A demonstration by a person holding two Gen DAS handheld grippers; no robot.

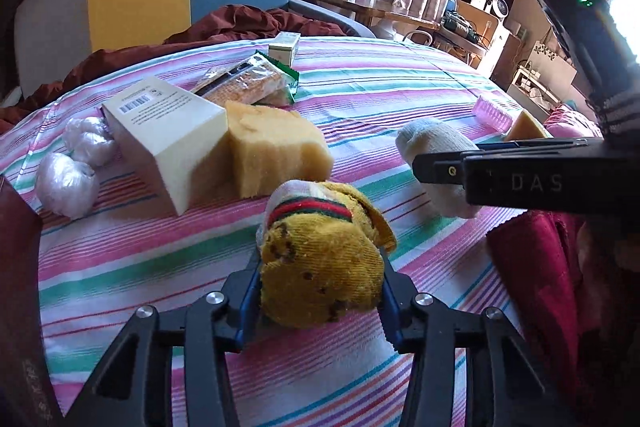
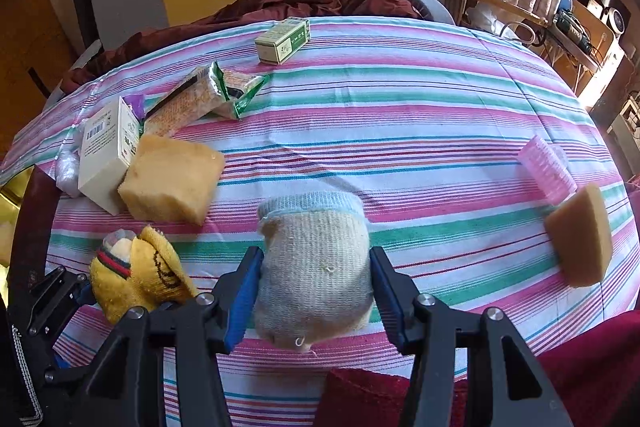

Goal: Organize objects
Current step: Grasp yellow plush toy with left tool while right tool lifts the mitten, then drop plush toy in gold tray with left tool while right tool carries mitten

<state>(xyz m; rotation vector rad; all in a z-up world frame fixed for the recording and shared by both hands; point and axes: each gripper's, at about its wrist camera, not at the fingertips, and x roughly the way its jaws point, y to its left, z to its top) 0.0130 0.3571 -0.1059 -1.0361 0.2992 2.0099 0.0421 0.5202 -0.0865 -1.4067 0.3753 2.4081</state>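
My left gripper [image 1: 320, 291] is shut on a rolled yellow sock [image 1: 320, 267] with a red and green band; it also shows in the right wrist view [image 2: 136, 279]. My right gripper [image 2: 316, 291] is shut on a rolled white sock [image 2: 316, 267] with a pale blue cuff, just above the striped cloth [image 2: 400, 115]. In the left wrist view the right gripper [image 1: 440, 167] holds the white sock [image 1: 432, 143] at the right. A big yellow sponge [image 2: 172, 179] lies to the left, beside a white box [image 2: 104, 155].
Biscuit packets [image 2: 208, 95] and a small green box [image 2: 284, 41] lie farther back. A pink brush [image 2: 548, 167] and a second sponge [image 2: 580, 239] lie at the right edge. Plastic-wrapped bundles [image 1: 72, 171] sit left of the box. A red cloth [image 2: 580, 367] lies near me.
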